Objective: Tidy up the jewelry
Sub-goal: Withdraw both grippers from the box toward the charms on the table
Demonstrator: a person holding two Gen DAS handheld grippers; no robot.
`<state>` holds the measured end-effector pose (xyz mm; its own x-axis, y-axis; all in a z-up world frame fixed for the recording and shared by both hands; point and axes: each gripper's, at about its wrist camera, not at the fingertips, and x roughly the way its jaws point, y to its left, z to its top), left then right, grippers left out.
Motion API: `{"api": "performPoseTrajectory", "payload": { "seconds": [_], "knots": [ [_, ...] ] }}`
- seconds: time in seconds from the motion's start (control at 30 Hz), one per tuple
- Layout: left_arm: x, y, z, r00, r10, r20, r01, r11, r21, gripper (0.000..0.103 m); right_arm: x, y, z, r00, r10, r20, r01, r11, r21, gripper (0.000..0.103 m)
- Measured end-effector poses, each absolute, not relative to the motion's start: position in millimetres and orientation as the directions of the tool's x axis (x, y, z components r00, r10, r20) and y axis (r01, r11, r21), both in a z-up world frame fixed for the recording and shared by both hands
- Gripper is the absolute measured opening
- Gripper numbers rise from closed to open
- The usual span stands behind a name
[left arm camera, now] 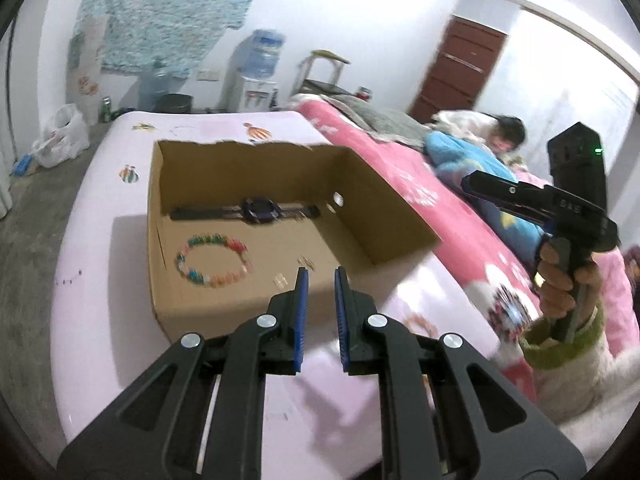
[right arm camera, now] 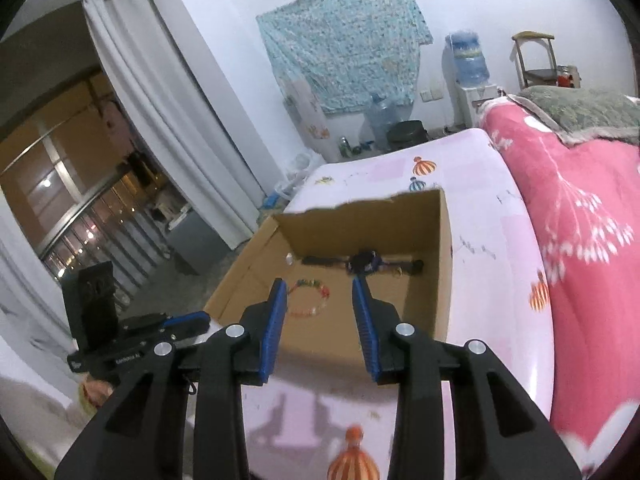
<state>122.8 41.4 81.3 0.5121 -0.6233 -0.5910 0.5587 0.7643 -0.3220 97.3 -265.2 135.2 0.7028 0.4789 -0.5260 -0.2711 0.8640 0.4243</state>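
Looking down into the open cardboard box (left arm camera: pixel 400 216) on the pale pink bed sheet (left arm camera: pixel 100 280), I see a dark wristwatch (left arm camera: pixel 260 210) stretched along its far wall and a colourful bead bracelet (left arm camera: pixel 214 260) lying as a ring nearer the left wall; a few small pale bits near the front wall may be earrings, too blurred to say. So most pieces seem put away. The left gripper (left arm camera: pixel 321 280) hovers over the box's near edge, fingers narrowly parted, holding nothing. The right gripper (right arm camera: pixel 320 292) hangs above the box, fingers wider apart, also bare. Whether anything is left outside the box, I can't tell
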Motion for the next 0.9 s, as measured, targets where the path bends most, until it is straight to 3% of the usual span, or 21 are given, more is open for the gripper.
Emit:
{"api": "performPoseTrajectory", "payload": {
  "seconds": [0.13, 0.3, 0.47, 0.57, 0.73, 0.9],
  "knots": [
    [93.5, 39.9, 64.1, 0.485, -0.612, -0.624, 0.586, 0.757, -0.288, 0.019, 64.7, -268.4, 105.8, 0.688, 0.447, -0.572, -0.213, 0.878, 0.429, 0.034],
    [90.8, 22.6, 22.3, 0.455, -0.551, -0.699, 0.55, 0.792, -0.266, 0.02, 57.2, -266.1, 55.9, 0.626, 0.439, -0.644, -0.122, 0.871, 0.476, 0.034],
    [92.1, -6.7, -13.0, 0.514, -0.413, -0.752, 0.537, 0.838, -0.093, 0.02, 63.2, -254.7, 22.1, 0.579, 0.437, -0.688, -0.08, 0.87, 0.486, 0.034],
    [92.6, -17.5, -27.9, 0.534, -0.365, -0.763, 0.545, 0.838, -0.02, 0.02, 72.2, -235.2, 10.0, 0.563, 0.397, -0.725, -0.103, 0.904, 0.415, 0.034],
    [100.1, -20.9, -35.0, 0.503, -0.418, -0.757, 0.557, 0.826, -0.086, 0.02, 88.9, -207.7, -0.4, 0.555, 0.342, -0.758, -0.157, 0.938, 0.308, 0.032],
    [113.4, -30.3, -33.2, 0.504, -0.466, -0.727, 0.607, 0.79, -0.085, 0.02, 98.8, -211.2, -1.7, 0.565, 0.352, -0.746, -0.148, 0.933, 0.328, 0.028]
  ]
}}
